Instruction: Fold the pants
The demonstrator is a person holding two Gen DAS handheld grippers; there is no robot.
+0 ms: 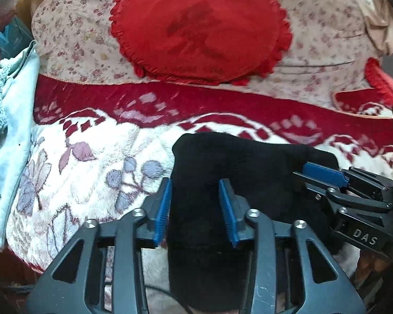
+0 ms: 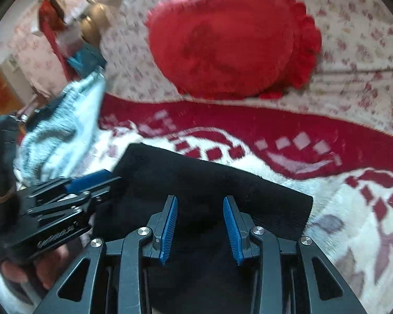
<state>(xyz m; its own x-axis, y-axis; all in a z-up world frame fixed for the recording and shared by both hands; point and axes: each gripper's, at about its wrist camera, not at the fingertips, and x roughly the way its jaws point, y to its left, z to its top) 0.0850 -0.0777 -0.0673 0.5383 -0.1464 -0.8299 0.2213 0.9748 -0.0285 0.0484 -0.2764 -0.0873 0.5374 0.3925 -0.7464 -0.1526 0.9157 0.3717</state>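
Note:
The black pants (image 1: 238,162) lie folded on the white and red floral blanket (image 1: 91,141). My left gripper (image 1: 196,191) is open, its blue pads either side of the pants' left part. My right gripper (image 1: 303,172) comes in from the right over the pants' right edge. In the right wrist view the pants (image 2: 196,178) lie under my open right gripper (image 2: 200,204), and my left gripper (image 2: 112,178) reaches in from the left at the pants' left edge. Neither gripper grips the cloth.
A red heart-shaped cushion (image 1: 199,28) rests on a floral pillow (image 1: 73,34) at the back. A light blue fleece-lined garment (image 1: 10,120) lies at the left edge of the bed. A second red cushion (image 1: 374,78) shows at the far right.

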